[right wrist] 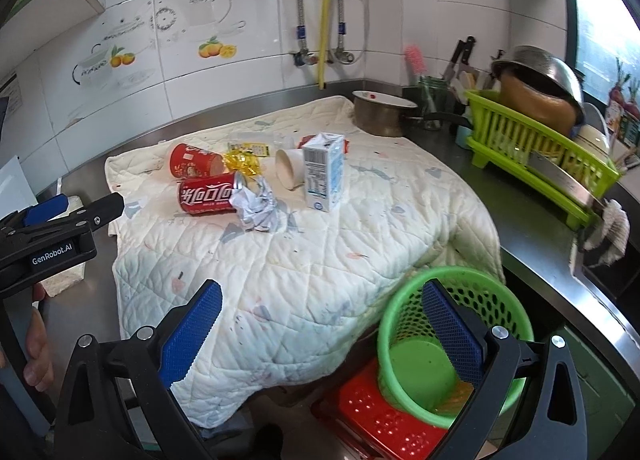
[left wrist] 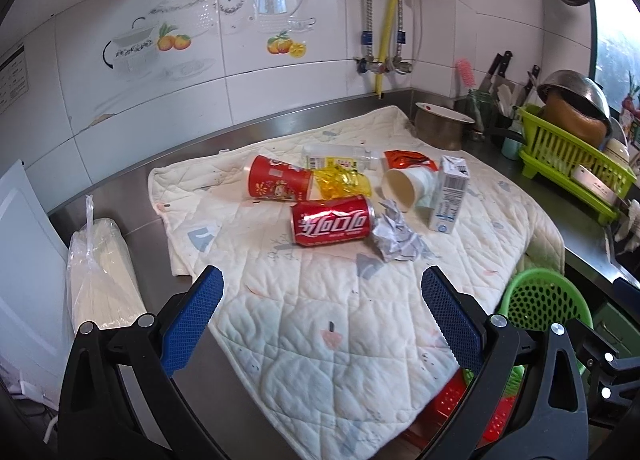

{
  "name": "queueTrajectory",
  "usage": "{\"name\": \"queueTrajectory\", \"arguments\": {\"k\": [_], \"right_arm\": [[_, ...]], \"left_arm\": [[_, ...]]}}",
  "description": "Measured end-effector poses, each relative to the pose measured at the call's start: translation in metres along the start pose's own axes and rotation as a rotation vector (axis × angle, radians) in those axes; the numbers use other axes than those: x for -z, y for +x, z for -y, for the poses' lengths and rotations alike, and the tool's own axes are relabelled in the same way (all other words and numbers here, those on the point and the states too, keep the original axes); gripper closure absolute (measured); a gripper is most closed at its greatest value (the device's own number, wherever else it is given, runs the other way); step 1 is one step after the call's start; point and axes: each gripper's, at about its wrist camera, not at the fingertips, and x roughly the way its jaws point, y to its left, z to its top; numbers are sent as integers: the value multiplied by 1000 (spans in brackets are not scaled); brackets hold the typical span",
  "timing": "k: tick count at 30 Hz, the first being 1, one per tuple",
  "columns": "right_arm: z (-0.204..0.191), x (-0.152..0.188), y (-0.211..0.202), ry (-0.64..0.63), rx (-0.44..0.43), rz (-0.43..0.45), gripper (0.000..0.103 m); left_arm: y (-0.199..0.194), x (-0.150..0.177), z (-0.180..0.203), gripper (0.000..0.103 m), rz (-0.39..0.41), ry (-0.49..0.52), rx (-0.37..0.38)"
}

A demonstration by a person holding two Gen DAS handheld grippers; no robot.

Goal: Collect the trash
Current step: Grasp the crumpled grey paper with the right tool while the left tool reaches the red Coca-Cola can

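Trash lies on a quilted white cloth (left wrist: 320, 320): a red cola can (left wrist: 332, 221) (right wrist: 208, 194) on its side, crumpled paper (left wrist: 394, 236) (right wrist: 258, 206), a red paper cup (left wrist: 279, 179) (right wrist: 195, 161), yellow wrapper (left wrist: 342, 180), a white paper cup (left wrist: 404, 185) (right wrist: 289, 168), a standing milk carton (left wrist: 450, 194) (right wrist: 323, 172), a clear bottle (left wrist: 340, 158) and an orange packet (left wrist: 408, 159). A green mesh bin (right wrist: 444, 344) (left wrist: 544, 300) stands on a red stool (right wrist: 380, 420) below the counter edge. My left gripper (left wrist: 322, 296) is open and empty, short of the can. My right gripper (right wrist: 322, 308) is open and empty, over the cloth's front edge and the bin.
A steel counter (left wrist: 132, 212) carries a bagged white pack (left wrist: 100, 272) at left, a metal pot (left wrist: 440, 124), a knife jar and a green dish rack (left wrist: 576, 168) at right. A tiled wall with pipes stands behind. The left gripper's body (right wrist: 60, 228) shows in the right wrist view.
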Motion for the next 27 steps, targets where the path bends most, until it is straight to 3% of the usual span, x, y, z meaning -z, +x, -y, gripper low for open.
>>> {"name": "queueTrajectory", "arguments": {"k": [14,27], "right_arm": [[-34,-37,72,-71,-103,-32,7],[-61,-63,162,-116,-148,-117,7]], "left_arm": [[48,-19,-27,11,-33,7,3],[108,-36,-45,22,-85,80,101]]}}
